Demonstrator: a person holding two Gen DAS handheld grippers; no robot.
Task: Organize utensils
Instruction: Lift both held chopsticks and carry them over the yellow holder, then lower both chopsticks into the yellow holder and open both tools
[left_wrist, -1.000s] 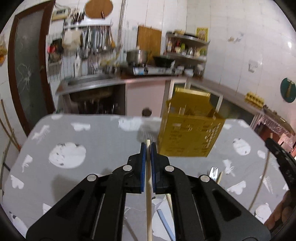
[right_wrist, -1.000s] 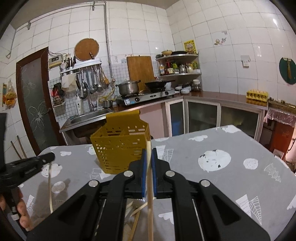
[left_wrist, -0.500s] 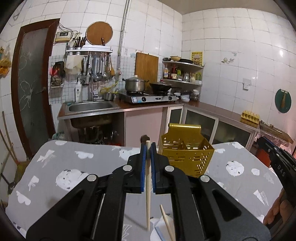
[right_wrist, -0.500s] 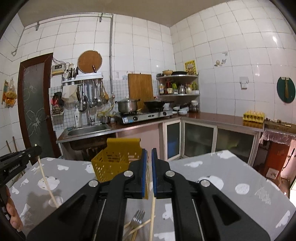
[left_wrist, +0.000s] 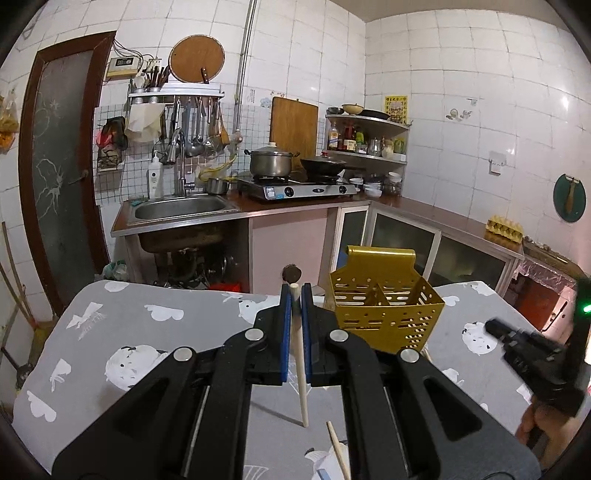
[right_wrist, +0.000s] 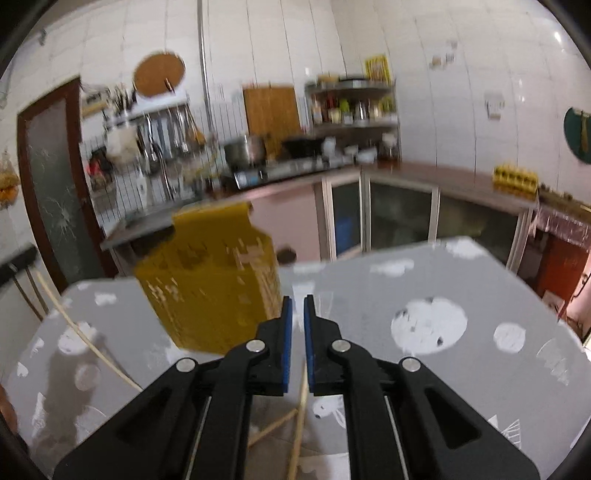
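Chopstick: light, stiff, slippery wood, clenched near its top in left tool. Right tool opening, nothing between.

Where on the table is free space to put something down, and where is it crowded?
Free: the grey cloth left of the yellow basket, up to the table's left edge; also the cloth right of the basket. Crowded: the near edge, where loose chopsticks lie.

A desk covered in grey cloth with white prints carries a perforated yellow plastic utensil caddy at its far right; pale wooden chopsticks lie loose on its near edge.
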